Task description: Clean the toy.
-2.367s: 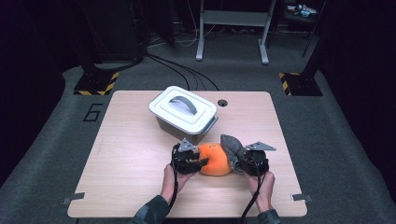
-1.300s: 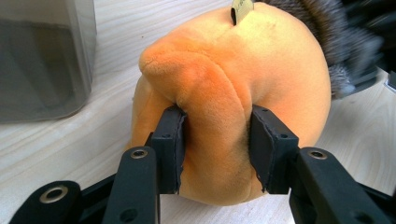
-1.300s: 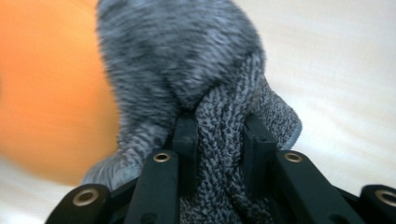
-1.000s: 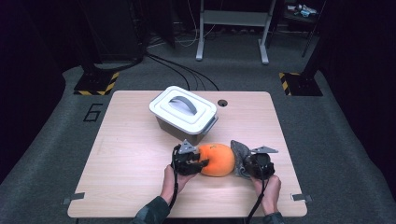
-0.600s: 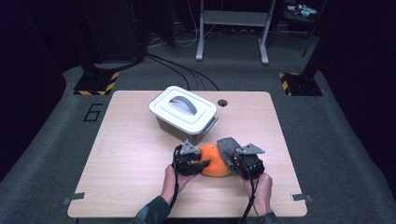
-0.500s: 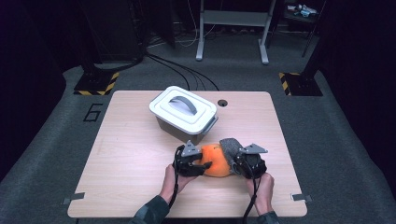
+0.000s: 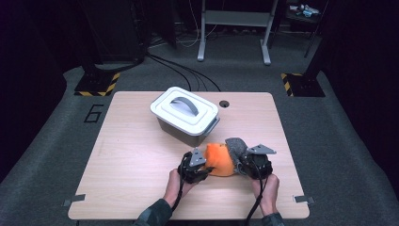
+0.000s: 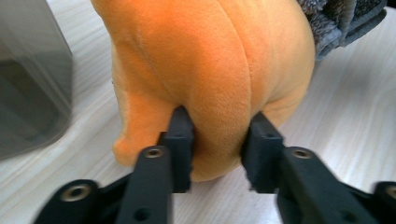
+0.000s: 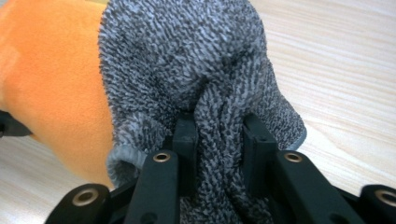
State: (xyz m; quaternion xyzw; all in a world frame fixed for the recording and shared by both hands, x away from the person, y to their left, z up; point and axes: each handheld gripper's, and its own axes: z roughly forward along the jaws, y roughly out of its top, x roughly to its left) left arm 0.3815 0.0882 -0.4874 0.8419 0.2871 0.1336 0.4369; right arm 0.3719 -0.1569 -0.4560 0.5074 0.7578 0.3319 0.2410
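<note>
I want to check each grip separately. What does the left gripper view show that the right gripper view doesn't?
Left gripper view: the left gripper pinching a fold of the orange plush toy, with the grey bin blurred at its left edge. Right gripper view: the right gripper clamped on a bunched fold of the grey cloth. Both show the toy, the cloth against it, and the wooden table.

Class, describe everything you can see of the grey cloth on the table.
The grey cloth looks like soft, looped terry, flecked dark and light, with a smooth hemmed edge. It lies bunched on the wooden table, draped against the orange plush toy. The right gripper pinches a gathered fold of it between its jaws.
</note>
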